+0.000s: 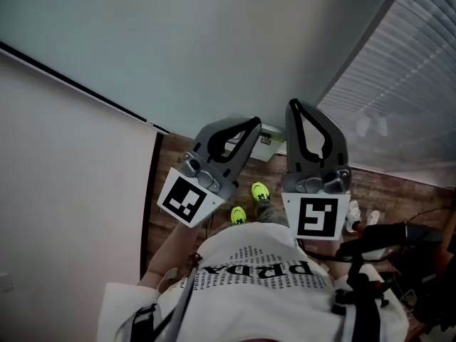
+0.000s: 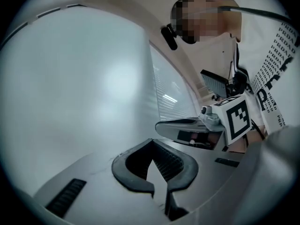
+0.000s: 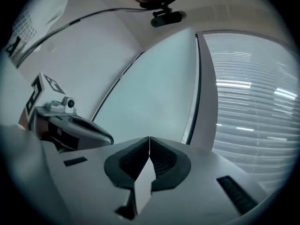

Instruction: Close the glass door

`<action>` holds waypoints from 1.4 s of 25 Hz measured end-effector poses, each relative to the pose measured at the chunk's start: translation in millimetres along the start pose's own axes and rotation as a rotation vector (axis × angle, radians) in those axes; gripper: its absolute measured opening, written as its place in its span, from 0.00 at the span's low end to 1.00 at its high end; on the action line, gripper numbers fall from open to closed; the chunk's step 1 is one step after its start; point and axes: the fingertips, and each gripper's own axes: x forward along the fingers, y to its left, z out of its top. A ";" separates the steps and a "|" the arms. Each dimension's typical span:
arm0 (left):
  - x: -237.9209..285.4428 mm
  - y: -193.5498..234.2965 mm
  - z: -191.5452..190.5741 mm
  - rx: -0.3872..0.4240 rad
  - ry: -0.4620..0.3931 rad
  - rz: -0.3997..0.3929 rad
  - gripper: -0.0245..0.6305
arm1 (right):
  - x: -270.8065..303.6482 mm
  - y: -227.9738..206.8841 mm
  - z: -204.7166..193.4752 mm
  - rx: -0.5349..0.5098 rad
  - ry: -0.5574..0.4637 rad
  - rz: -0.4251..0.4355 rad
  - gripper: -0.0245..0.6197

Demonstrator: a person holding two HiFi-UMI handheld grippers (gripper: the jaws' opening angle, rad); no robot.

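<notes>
Person: the white printed shirt (image 1: 271,276) fills 6 o'clock of the head view, so the camera looks down the person's own front.
Left gripper (image 1: 253,123): raised just past the shirt, near centre and leaning toward 1 o'clock. Its jaws are clenched tip to tip with nothing between them.
Right gripper (image 1: 293,107): just beside the left one, at its 3 o'clock and pointing to 12. Its jaws are pressed together and empty.
Shoes (image 1: 260,189): neon, on the wood floor (image 1: 399,191), seen between and below the two grippers.
Door (image 1: 214,41): a frosted pane across 10 to 1 o'clock, beyond both tips. Both gripper views look at it, but whether either tip touches it cannot be told.
Frame (image 1: 71,84): a dark line along the pane's 9 o'clock edge, which meets the wall (image 1: 64,191) there.
Blinds (image 1: 413,63): at 2 o'clock, past the pane's other edge.
Why held so: no handle shows, so the clenched jaws, side by side toward the glass, probably serve as blunt pushers rather than grips.
Stage: no gap shows at either edge of the pane. The pose fits grippers brought up to press the door shut, or just off a door already home.
</notes>
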 end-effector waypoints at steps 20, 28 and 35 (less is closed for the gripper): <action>-2.5 1.2 2.0 0.054 -0.054 0.023 0.03 | 32.8 0.4 -17.1 -0.169 0.084 -0.034 0.03; 1.0 3.4 13.0 0.068 -0.077 0.073 0.03 | 39.3 -9.9 -22.1 -0.208 0.128 -0.047 0.03; -1.4 2.1 12.2 0.058 -0.090 0.035 0.03 | 24.3 -8.7 -2.4 -0.093 0.029 0.019 0.03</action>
